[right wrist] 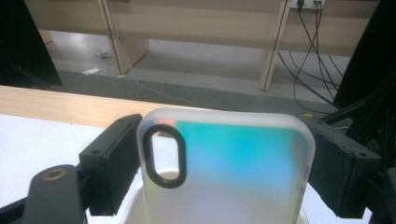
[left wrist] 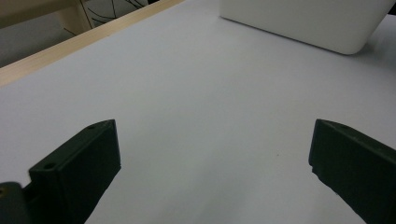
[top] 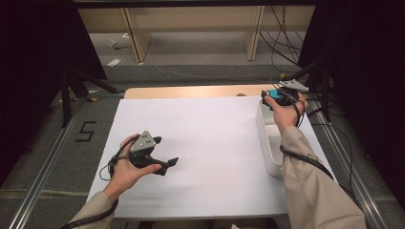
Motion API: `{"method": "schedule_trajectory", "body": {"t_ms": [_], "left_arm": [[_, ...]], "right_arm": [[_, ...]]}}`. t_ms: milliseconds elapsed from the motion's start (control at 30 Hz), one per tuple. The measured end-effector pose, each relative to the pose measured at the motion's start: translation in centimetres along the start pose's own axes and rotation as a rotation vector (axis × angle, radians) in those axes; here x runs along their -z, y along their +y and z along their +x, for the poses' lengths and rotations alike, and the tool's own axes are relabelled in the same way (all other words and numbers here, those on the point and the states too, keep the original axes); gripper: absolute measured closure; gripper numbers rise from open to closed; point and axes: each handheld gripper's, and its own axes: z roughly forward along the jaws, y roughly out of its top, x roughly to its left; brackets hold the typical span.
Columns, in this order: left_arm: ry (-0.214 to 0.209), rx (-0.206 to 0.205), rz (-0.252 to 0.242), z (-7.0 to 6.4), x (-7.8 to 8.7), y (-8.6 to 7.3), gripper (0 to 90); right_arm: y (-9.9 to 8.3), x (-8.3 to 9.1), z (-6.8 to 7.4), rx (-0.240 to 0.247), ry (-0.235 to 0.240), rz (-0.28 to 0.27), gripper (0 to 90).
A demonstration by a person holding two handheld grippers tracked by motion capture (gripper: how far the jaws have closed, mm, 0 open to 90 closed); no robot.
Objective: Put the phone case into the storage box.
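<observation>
1. Black jaws of the right gripper (right wrist: 224,163) clench a translucent phone case (right wrist: 229,168) by its long edges, above the white bin (top: 270,143) at the desk's (top: 200,143) three o'clock.
2. Left gripper (top: 165,157), at about eight o'clock, rests with jaws spread wide, empty.
3. Judged best: lower the case level, centred inside the bin's walls, and release only once low.
</observation>
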Motion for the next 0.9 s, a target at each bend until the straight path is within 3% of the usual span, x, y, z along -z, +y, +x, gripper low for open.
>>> {"method": "schedule_trajectory", "body": {"t_ms": [900], "left_arm": [[-0.001, -0.001, 0.000, 0.03, 0.01, 0.00, 1.4]], "right_arm": [[-0.29, -0.92, 0.04, 0.007, -0.010, 0.007, 18.6]]}}
